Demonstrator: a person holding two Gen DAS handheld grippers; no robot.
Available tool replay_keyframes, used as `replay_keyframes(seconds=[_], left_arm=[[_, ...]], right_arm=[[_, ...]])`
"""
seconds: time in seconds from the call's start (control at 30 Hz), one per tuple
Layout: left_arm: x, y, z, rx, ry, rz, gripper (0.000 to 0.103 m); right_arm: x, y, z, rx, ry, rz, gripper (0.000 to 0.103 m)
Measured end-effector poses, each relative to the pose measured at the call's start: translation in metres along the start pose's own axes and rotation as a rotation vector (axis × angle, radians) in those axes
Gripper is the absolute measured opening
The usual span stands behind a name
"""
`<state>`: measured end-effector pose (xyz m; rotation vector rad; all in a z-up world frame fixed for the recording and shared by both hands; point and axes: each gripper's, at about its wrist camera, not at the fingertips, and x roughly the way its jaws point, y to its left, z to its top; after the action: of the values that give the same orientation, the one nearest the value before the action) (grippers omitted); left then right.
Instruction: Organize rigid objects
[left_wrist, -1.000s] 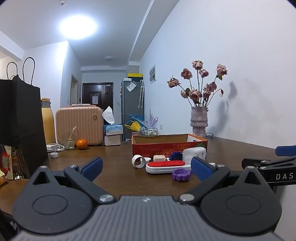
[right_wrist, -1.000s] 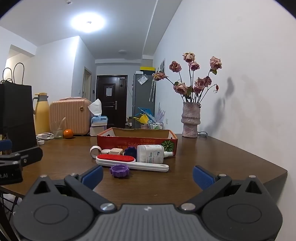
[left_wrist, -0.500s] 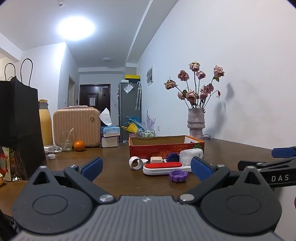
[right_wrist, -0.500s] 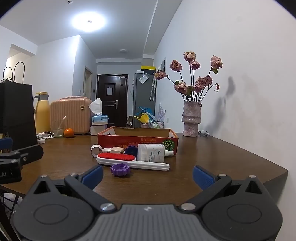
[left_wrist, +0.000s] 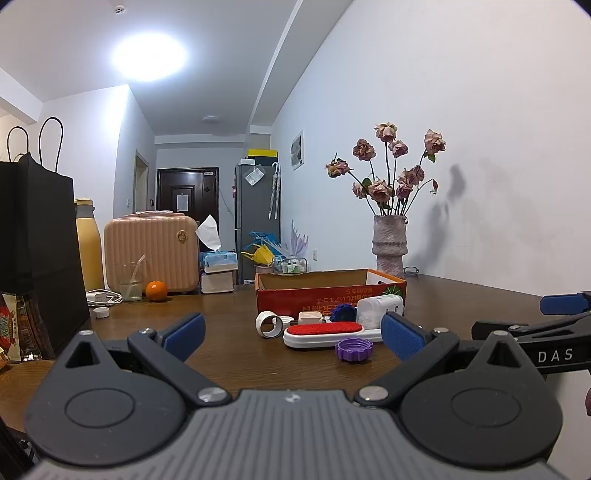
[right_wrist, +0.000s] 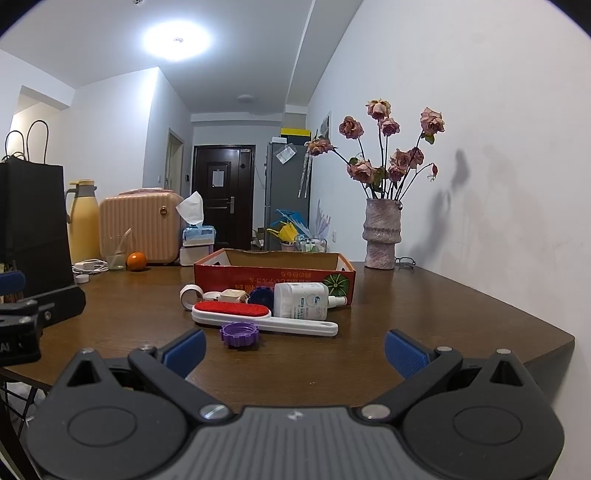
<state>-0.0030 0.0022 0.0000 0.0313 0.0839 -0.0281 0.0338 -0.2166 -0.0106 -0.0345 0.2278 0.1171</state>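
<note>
A red cardboard box (left_wrist: 328, 295) (right_wrist: 273, 273) stands open-topped on the brown table. In front of it lie a white lint brush with a red pad (left_wrist: 325, 330) (right_wrist: 258, 315), a purple ridged cap (left_wrist: 354, 349) (right_wrist: 239, 333), a white tape roll (left_wrist: 269, 324) (right_wrist: 190, 294), a small beige block (left_wrist: 309, 317) (right_wrist: 232, 295), a blue cap (left_wrist: 342, 312) (right_wrist: 260, 295) and a white bottle on its side (right_wrist: 301, 301) (left_wrist: 378, 310). My left gripper (left_wrist: 291, 338) is open near the table's front edge, short of these items. My right gripper (right_wrist: 293, 350) is open too, and holds nothing.
At the left stand a black paper bag (left_wrist: 37, 251), a yellow flask (left_wrist: 88, 243), a pink case (left_wrist: 151, 251), a glass (left_wrist: 129, 282), an orange (left_wrist: 155, 290) and tissue boxes (left_wrist: 218, 269). A vase of dried roses (right_wrist: 382, 236) stands by the wall. The table's right corner (right_wrist: 565, 339) is close.
Both grippers have drifted slightly, so the view has shifted a little. The objects on the table have not moved, and both grippers stay open.
</note>
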Motion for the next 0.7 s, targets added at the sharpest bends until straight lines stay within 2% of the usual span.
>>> replay_keyframes(seconds=[0.7], left_arm=[[0.0024, -0.0005, -0.0041, 0.009, 0.003, -0.006, 0.103]], right_arm=[[0.0027, -0.0015, -0.0012, 0.002, 0.017, -0.007, 0.103]])
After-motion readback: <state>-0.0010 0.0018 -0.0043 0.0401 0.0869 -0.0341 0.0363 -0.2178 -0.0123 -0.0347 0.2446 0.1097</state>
